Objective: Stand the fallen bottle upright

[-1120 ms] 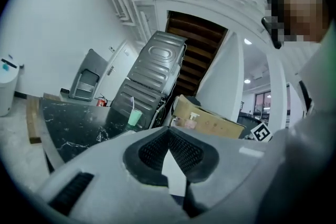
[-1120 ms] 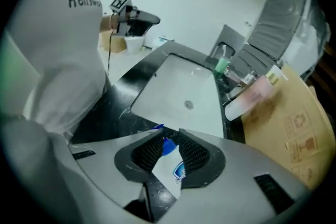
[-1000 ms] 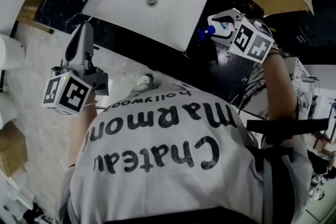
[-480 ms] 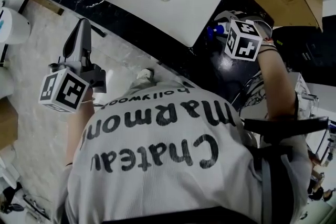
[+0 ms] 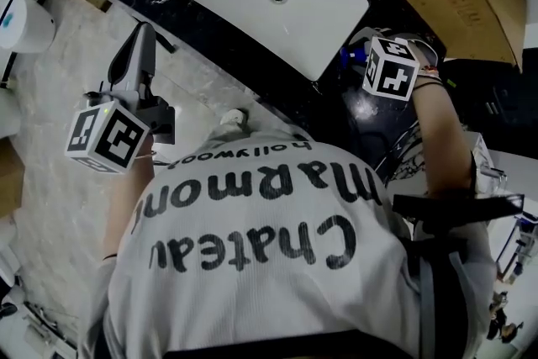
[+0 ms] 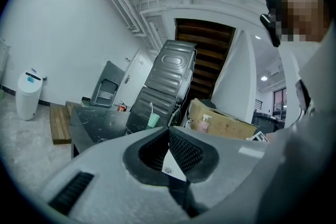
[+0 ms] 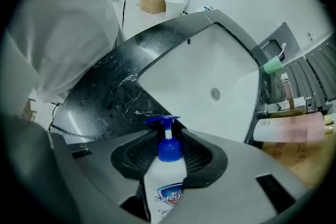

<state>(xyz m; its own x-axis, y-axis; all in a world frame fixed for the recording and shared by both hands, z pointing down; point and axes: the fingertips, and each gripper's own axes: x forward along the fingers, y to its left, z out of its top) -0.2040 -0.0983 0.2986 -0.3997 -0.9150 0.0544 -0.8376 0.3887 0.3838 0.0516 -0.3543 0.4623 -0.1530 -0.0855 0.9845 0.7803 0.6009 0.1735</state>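
The right tool [image 7: 168, 150], its jaws just closing, clamps the soap bottle [image 7: 166, 189] by its white body, with the blue pump [image 7: 164, 123] poking past the tips. The bottle is probably light, smooth, squeezable plastic, so hold the body, never the pump. The left tool [image 6: 169, 150] is closed and empty

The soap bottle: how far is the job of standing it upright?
Done: the right gripper is over the bottle; its jaws have just been closing and press its sides. In hand: that grip, the bottle lying on the black counter. Left: tipping it upright and letting go. The left gripper is shut, empty.
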